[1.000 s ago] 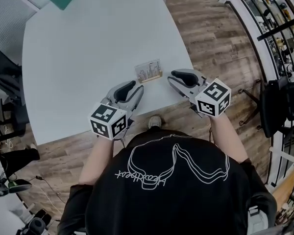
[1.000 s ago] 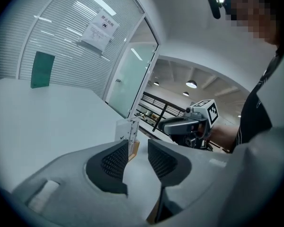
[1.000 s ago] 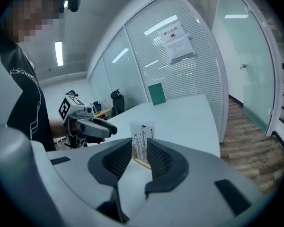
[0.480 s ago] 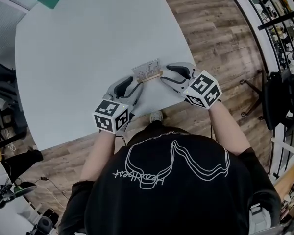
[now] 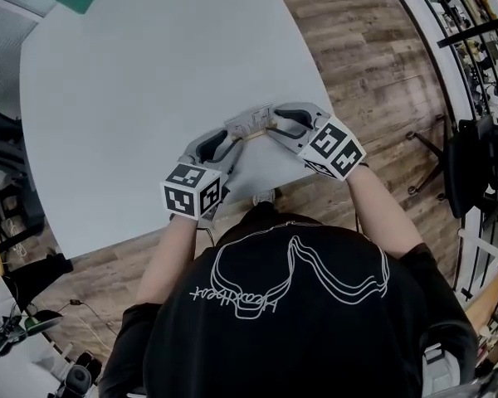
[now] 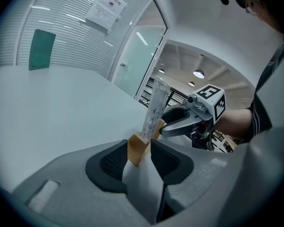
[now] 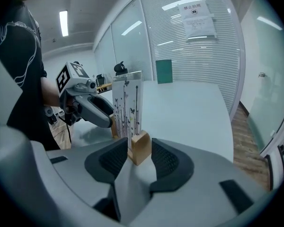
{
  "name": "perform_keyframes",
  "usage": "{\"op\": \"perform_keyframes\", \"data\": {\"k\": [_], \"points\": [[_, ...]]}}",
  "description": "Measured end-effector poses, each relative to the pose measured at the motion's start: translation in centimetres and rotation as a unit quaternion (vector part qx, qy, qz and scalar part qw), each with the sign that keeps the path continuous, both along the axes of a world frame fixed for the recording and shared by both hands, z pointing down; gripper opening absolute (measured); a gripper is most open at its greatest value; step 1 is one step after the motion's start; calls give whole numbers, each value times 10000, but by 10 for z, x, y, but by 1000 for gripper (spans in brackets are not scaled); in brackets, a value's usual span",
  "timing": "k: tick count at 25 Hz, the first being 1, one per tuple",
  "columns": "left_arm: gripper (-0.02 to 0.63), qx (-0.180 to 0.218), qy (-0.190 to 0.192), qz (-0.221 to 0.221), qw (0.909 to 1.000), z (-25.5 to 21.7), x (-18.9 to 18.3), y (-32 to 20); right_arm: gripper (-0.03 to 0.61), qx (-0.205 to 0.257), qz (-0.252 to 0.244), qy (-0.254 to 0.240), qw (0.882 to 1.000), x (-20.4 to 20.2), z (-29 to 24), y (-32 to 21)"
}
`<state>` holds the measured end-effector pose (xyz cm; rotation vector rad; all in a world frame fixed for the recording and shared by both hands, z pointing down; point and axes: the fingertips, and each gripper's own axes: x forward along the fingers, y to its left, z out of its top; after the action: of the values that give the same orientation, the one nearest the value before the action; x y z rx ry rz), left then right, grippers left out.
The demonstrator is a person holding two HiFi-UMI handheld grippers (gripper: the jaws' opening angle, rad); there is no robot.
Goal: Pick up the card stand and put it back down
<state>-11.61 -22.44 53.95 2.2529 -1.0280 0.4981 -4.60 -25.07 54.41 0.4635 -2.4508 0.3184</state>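
card stand (image 7: 139,148): you're looking at a bare, matt wooden base | upright sheet (image 7: 128,105): showing glossy, printed | table (image 5: 133,98): looking smooth, matt white | floor (image 5: 373,48): showing wood-grain planks

Both units advanced onto the card stand (image 5: 251,121). The left hand-held gripper (image 5: 229,146) took one base end between opening jaws. The right hand-held gripper (image 5: 274,128) took the other end, its jaws closing.
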Motion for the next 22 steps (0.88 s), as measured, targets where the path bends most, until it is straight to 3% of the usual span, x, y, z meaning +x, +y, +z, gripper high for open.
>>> {"op": "perform_keyframes", "data": {"k": [9, 22], "points": [[132, -13, -47, -77, 10000, 4, 4, 1, 124, -44, 27, 58, 10000, 5, 5, 0], [124, -124, 12, -417, 9991, 2, 0, -1, 115, -114, 327, -144, 9993, 2, 3, -1]]}}
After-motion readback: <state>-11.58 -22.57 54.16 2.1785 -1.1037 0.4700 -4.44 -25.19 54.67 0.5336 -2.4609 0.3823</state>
